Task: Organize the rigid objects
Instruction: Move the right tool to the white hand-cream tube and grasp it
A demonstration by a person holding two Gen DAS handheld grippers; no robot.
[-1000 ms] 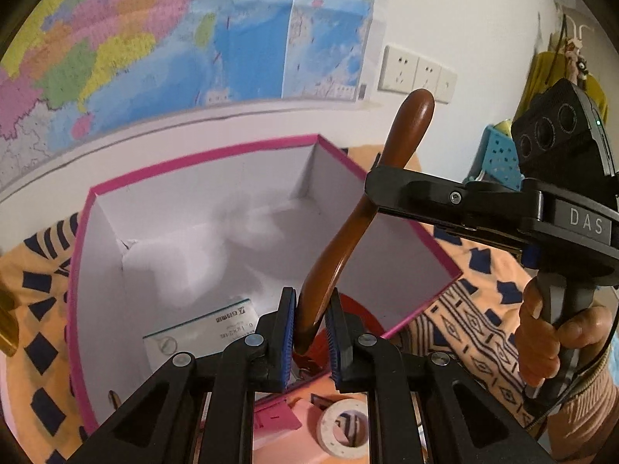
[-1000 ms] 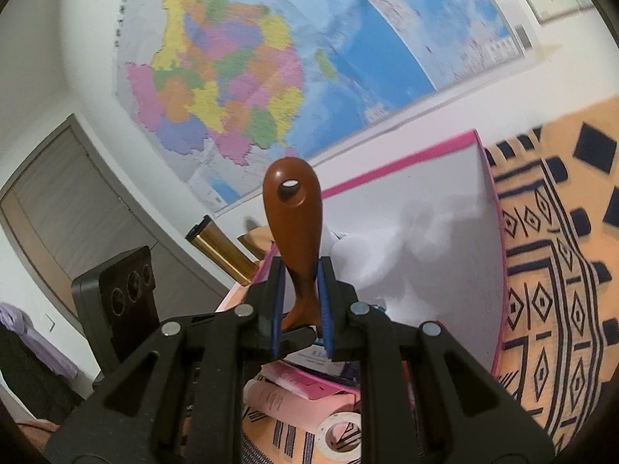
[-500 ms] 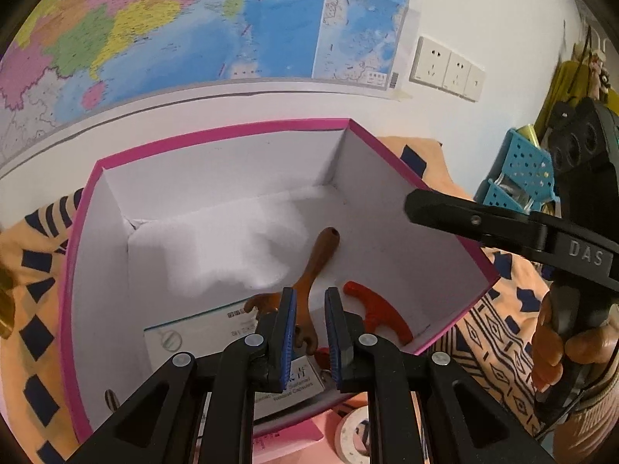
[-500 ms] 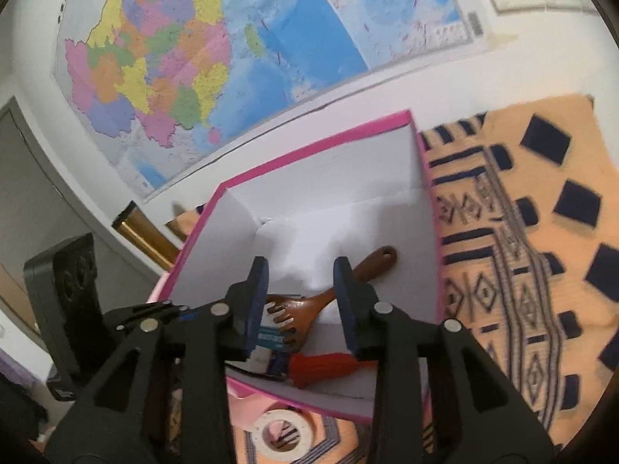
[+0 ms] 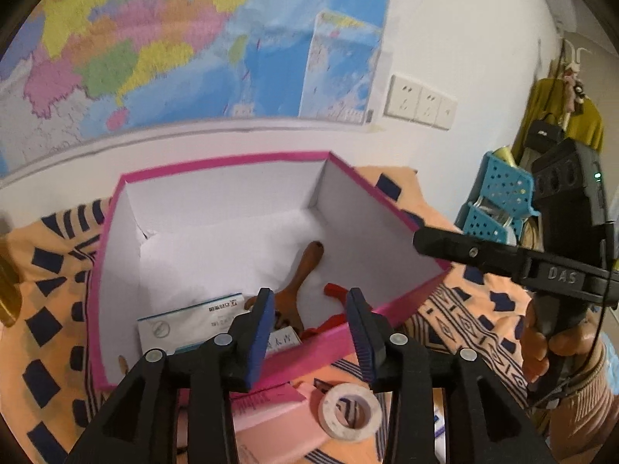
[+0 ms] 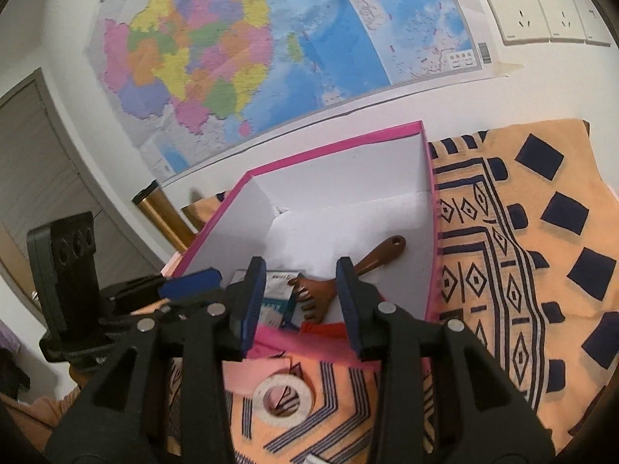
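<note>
A brown wooden fork-shaped utensil lies flat inside the pink box, which has white walls. Beside it in the box lie a red tool and a white-and-blue carton. My left gripper hovers over the box's near wall; its jaws are opening and nothing is between them. My right gripper stands open and empty at the same near wall. In the left wrist view the right gripper's finger reaches in from the right.
On the orange patterned cloth in front of the box lie a white tape roll and a pink booklet. A blue perforated basket stands at the right, and a gold cylinder at the left behind the box.
Both grippers were shut on the brown utensil above the box. It now lies on the box floor. Both jaws have opened and drawn back toward the near wall.
</note>
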